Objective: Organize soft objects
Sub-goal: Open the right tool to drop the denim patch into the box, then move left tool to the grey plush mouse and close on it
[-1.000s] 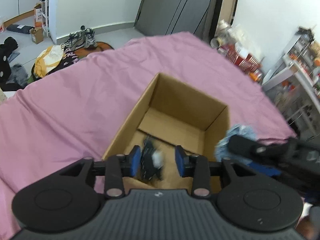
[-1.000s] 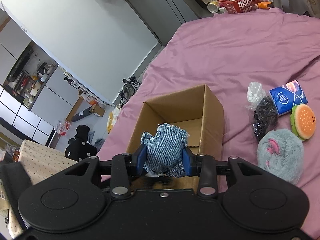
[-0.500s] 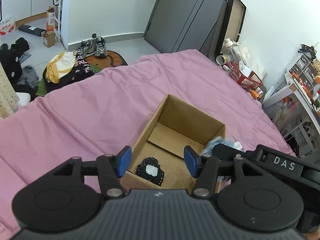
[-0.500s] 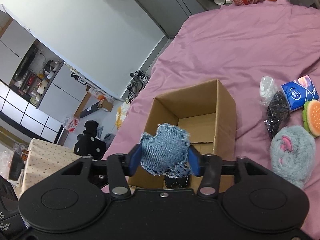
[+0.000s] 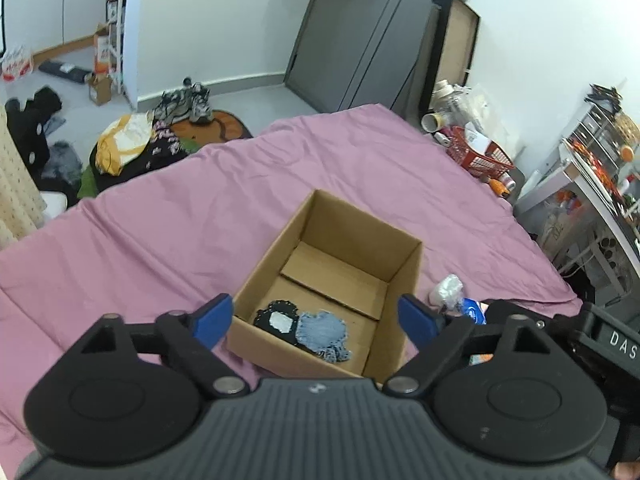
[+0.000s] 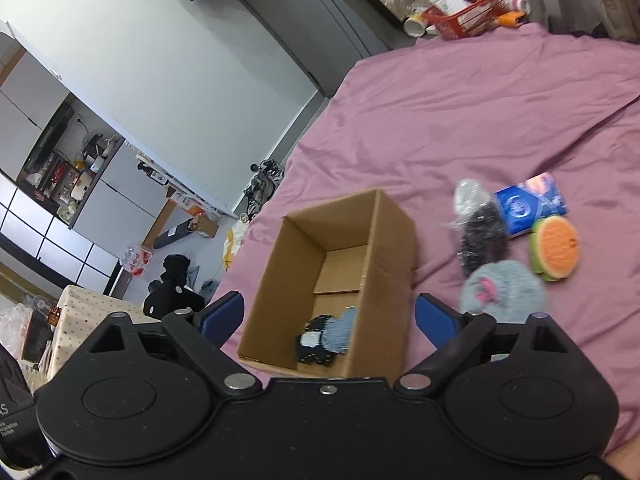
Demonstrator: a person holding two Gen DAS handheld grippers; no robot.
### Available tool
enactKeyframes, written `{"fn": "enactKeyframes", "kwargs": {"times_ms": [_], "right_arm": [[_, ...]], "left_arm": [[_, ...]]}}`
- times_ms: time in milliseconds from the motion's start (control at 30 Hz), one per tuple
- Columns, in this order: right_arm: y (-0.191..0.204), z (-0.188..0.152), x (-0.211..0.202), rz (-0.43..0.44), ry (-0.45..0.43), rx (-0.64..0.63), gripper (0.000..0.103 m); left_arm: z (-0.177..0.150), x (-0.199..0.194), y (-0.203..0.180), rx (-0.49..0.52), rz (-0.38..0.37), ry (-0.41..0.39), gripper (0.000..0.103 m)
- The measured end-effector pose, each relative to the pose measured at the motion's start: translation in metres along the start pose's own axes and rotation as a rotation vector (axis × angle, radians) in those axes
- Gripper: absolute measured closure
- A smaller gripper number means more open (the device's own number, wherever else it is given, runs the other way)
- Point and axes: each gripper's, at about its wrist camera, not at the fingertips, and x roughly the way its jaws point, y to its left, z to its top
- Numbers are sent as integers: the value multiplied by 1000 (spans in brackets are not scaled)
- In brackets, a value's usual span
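An open brown cardboard box sits on a bed covered with a mauve sheet. On the box floor, at its near end, a frayed blue denim patch lies touching a black patch with a white centre at its 9 o'clock.

The left gripper and the right gripper hang above the box, jaws just opened and spread wide with nothing between them.

In the right wrist view, at 3 o'clock of the box, lie a fluffy grey plush, a burger-shaped sponge, a blue tissue packet and a clear bag of black bits, clustered just beside each other. A red basket stands past the bed's far edge.
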Motion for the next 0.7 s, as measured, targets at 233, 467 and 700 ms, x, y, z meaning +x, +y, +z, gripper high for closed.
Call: {"fn": "enactKeyframes", "kwargs": {"times_ms": [233,467,700], "right_arm": [[-22,7,-26,-16,-29,-12,2],[-36,12,-48,-5,-63,-60,0],[-56,17,-68,19,-90,-89,0]], "left_arm": [[-9,-19,-29,43,-7,-42,0],[-21,-22,-56,65,-4,-33,0],[-32,-28,-85,96,-3,-64,0]]}}
